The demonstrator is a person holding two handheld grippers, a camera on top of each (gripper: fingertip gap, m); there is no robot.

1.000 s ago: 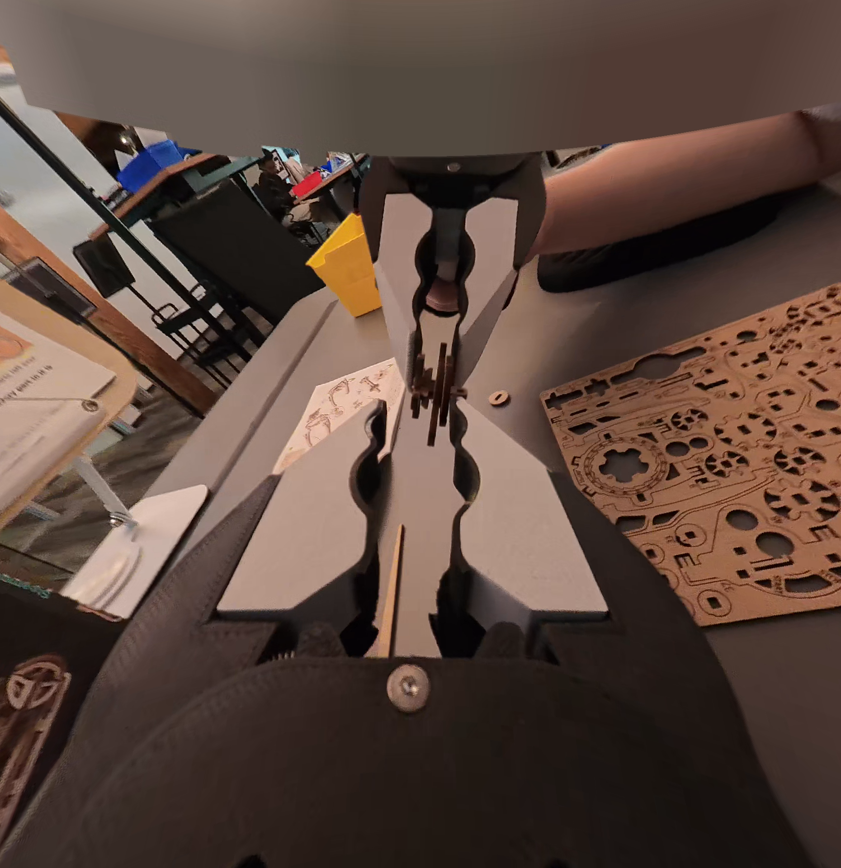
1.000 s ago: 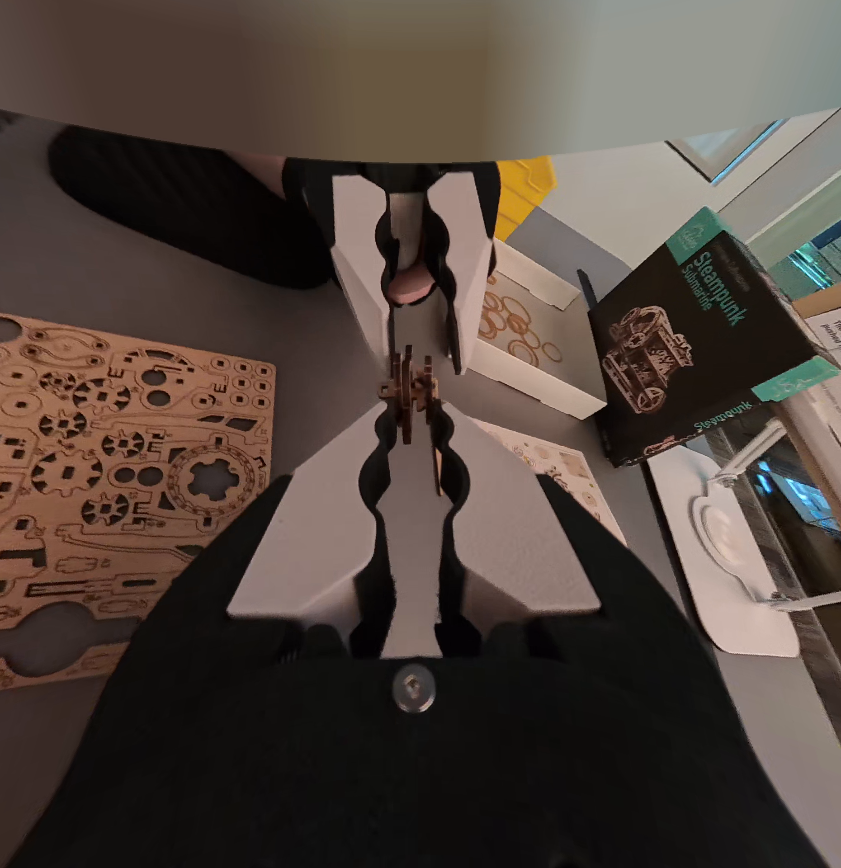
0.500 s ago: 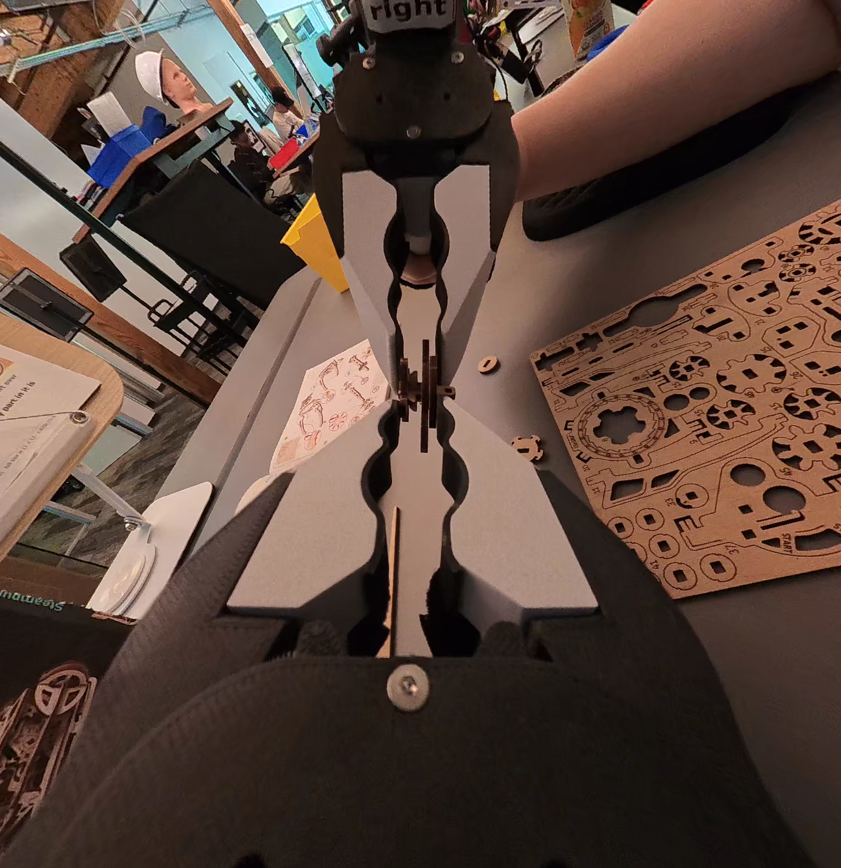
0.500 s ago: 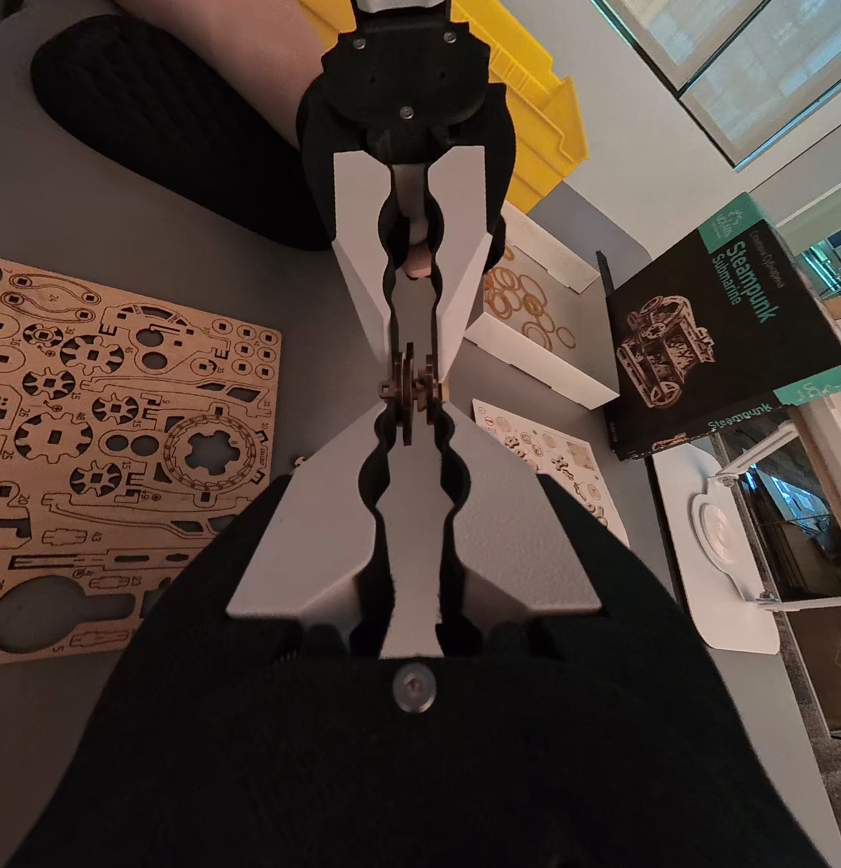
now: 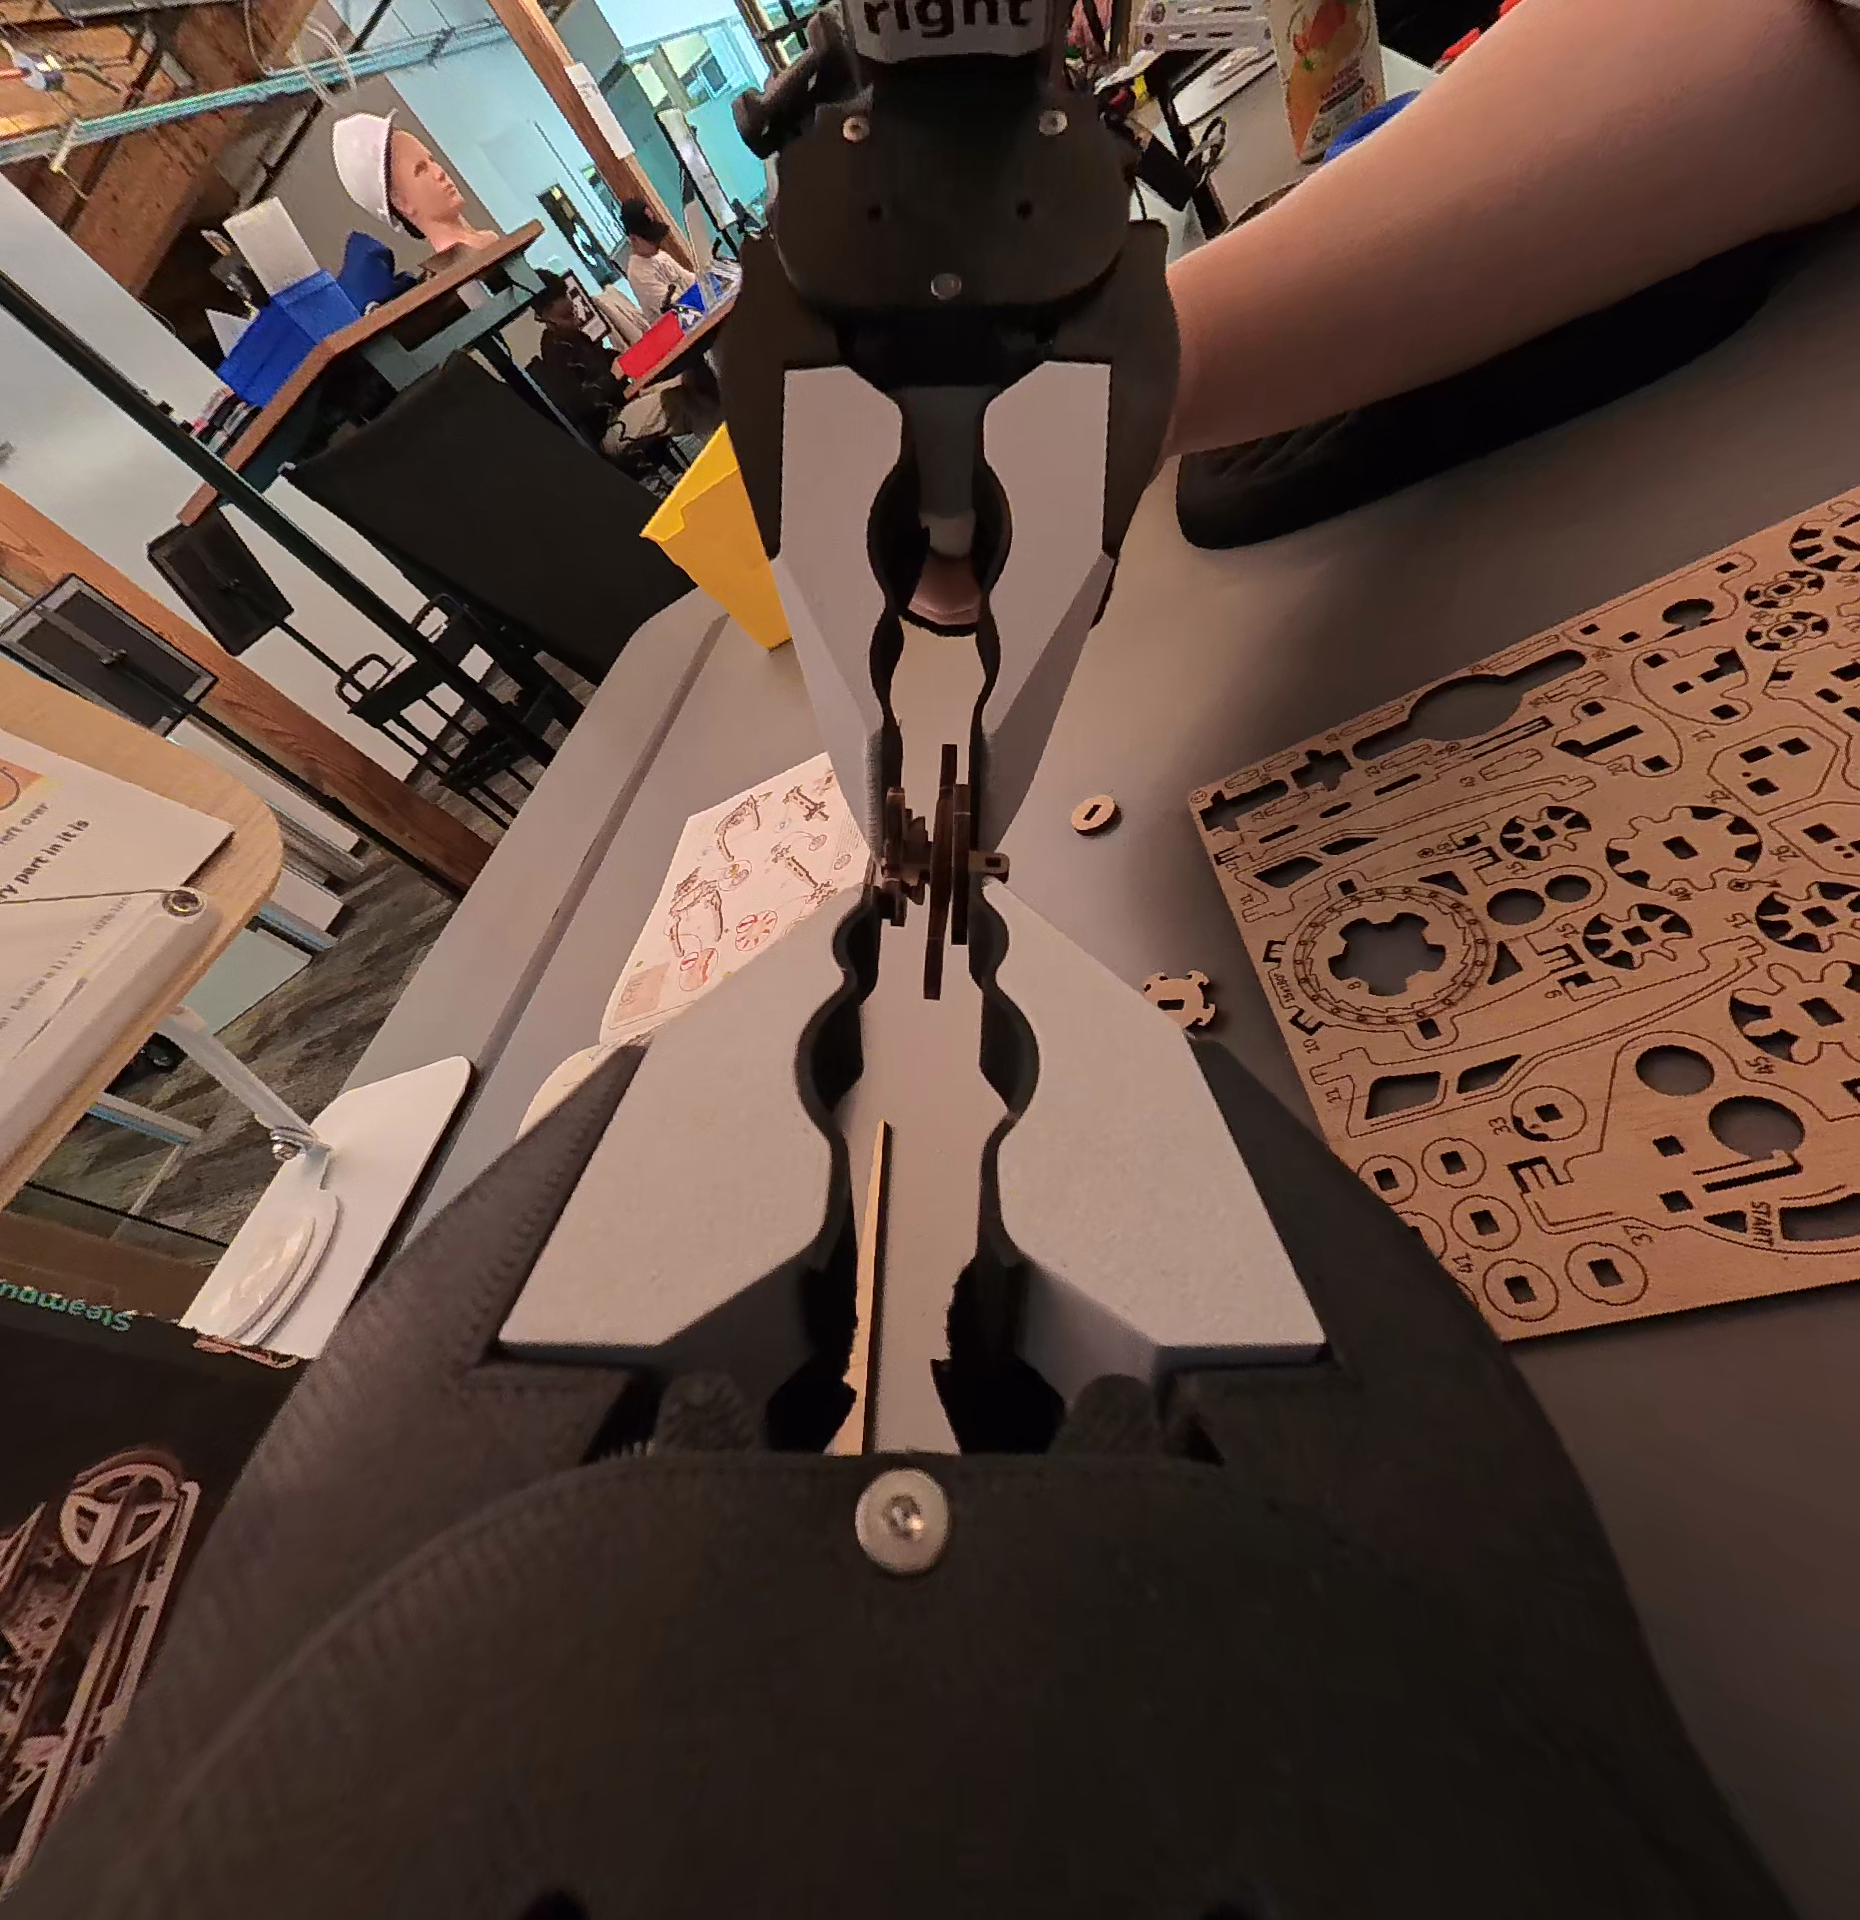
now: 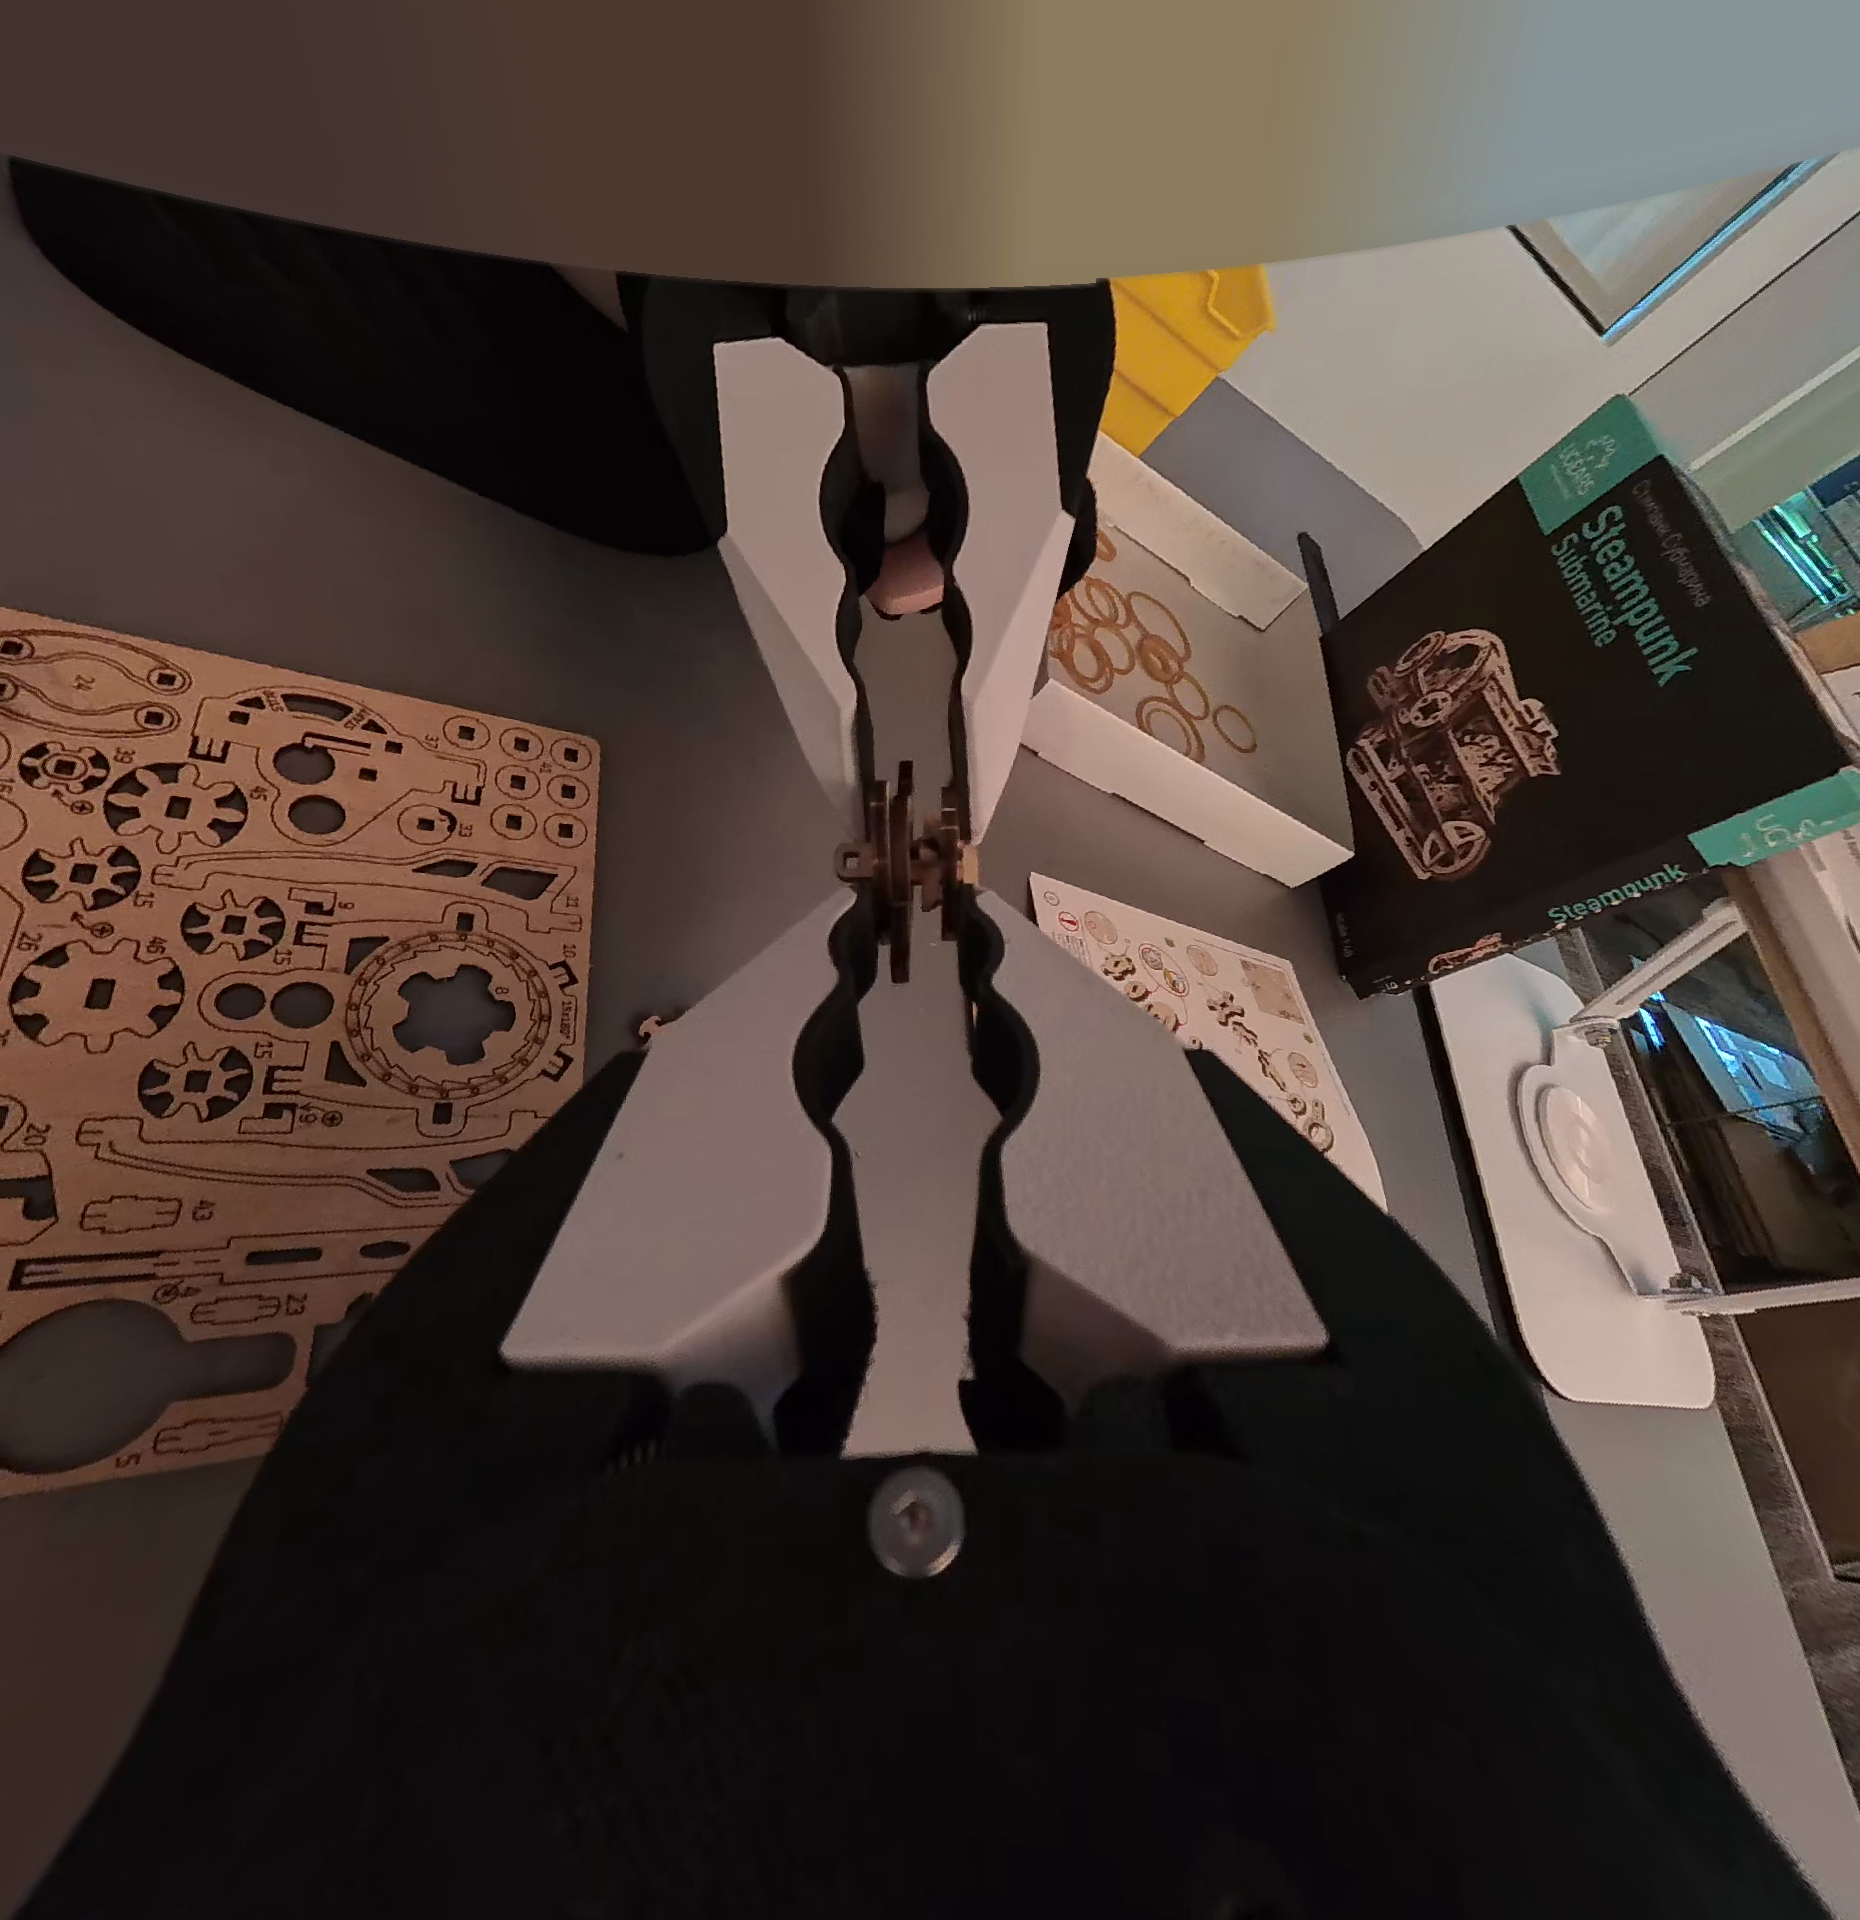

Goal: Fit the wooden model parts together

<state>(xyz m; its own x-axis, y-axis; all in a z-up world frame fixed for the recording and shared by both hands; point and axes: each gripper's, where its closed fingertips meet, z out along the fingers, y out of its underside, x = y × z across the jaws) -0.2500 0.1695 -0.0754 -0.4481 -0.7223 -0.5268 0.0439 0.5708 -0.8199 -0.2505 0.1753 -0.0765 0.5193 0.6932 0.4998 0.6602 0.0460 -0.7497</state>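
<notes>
A small dark wooden gear assembly point(image 5: 931, 862) on a short axle hangs in the air between my two grippers, which meet tip to tip. My left gripper point(image 5: 928, 909) is shut on its near side. My right gripper point(image 5: 934, 779) comes from above and is shut on its far side. In the right wrist view the gear assembly point(image 6: 905, 862) sits between my right gripper point(image 6: 910, 920) and my left gripper point(image 6: 910, 795). A thin pale wooden stick point(image 5: 869, 1278) lies deep between my left fingers. The laser-cut wooden parts sheet point(image 5: 1580, 987) lies flat on the grey table point(image 5: 1632, 1558).
Two loose wooden pieces point(image 5: 1095, 814) point(image 5: 1178, 1000) lie by the sheet. An instruction leaflet point(image 6: 1217, 997), a white tray of rubber rings point(image 6: 1144, 675), a black kit box point(image 6: 1560, 707), a yellow bin point(image 5: 718, 551) and a white stand base point(image 6: 1591, 1195) are around. A person's forearm point(image 5: 1477, 239) rests behind. Both grippers' tips are close together, under 4 cm apart.
My left gripper's fingers closed in on the gear assembly and the two grippers drew nearer tip to tip. Over the last half second the hold looks the same.
</notes>
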